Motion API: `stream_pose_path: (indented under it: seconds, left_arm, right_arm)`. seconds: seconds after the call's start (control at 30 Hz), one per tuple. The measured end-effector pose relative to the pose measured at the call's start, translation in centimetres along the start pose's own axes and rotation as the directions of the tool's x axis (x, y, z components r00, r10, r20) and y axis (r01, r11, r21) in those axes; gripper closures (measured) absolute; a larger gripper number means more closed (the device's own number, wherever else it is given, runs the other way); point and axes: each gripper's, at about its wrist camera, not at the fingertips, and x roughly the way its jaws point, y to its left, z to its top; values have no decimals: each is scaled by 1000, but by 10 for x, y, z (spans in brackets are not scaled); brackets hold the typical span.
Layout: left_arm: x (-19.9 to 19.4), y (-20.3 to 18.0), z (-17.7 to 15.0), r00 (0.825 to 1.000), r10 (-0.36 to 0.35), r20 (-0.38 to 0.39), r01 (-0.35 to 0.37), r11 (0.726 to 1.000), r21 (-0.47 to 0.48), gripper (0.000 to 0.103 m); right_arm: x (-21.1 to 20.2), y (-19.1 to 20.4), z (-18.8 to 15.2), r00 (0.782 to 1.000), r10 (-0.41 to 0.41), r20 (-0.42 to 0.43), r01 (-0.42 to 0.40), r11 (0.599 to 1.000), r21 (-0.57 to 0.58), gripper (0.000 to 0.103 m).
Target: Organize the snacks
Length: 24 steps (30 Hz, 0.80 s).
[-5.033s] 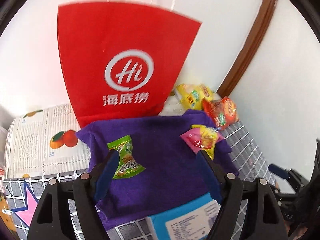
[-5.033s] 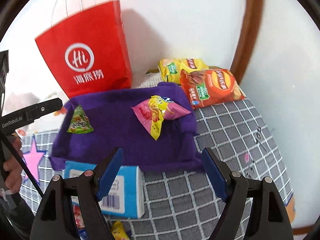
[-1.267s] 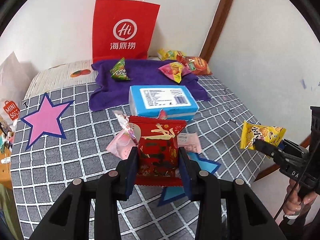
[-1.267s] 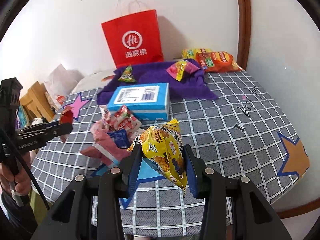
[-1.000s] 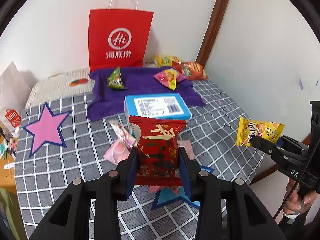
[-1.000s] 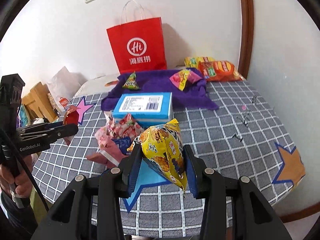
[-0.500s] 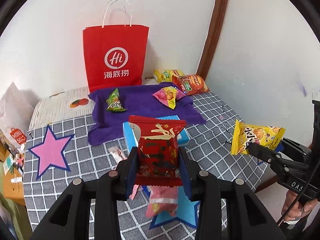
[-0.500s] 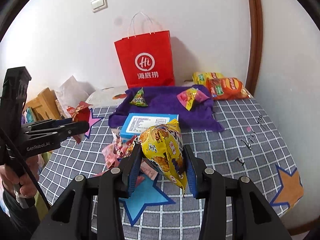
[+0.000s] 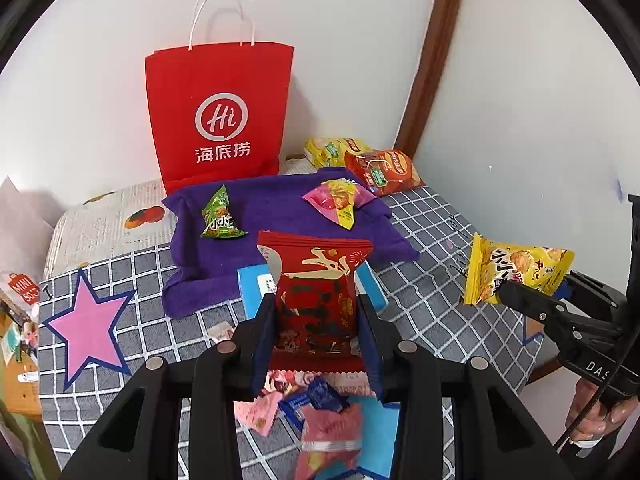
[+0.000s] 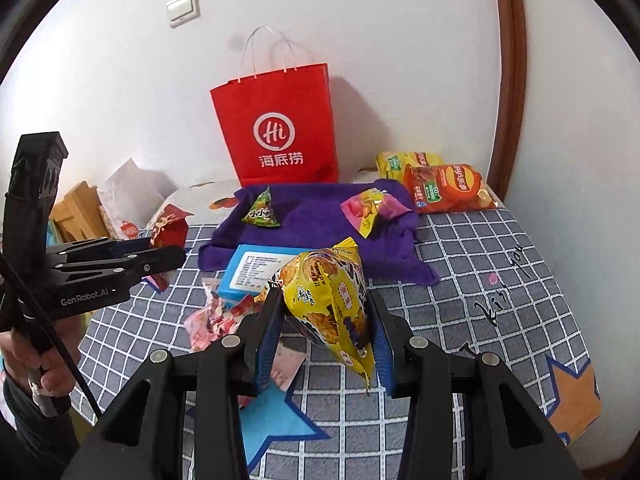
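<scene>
My left gripper (image 9: 316, 308) is shut on a red snack packet (image 9: 316, 292) with gold print, held above the checked tablecloth. My right gripper (image 10: 324, 304) is shut on a yellow snack bag (image 10: 328, 296); that bag (image 9: 512, 272) also shows at the right of the left wrist view. A purple cloth (image 9: 280, 224) lies further back with a green packet (image 9: 219, 216) and a pink-and-yellow packet (image 9: 338, 202) on it. A blue box (image 10: 256, 270) sits at the cloth's near edge. Several small pink and blue packets (image 9: 320, 412) lie below my left gripper.
A red paper bag (image 9: 218, 112) stands against the white wall. Orange and yellow crisp bags (image 10: 444, 186) lie in the back right corner by a brown door frame. A hand (image 10: 36, 364) holds the left gripper; wooden items and a white bag sit left of the table.
Both grippers have risen and drawn back from the table with their packets still held. The loose packets and the blue box now lie lower and partly behind the held packets.
</scene>
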Motion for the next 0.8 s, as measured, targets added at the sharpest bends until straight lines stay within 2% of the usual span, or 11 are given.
stream_pose_path:
  seconds: [0.8]
  left_arm:
    - [76,72,56,1000,-9,-12,8,999,-52,66]
  right_arm:
    - [99,9,61,999,-8,-35,6,998,-57,62]
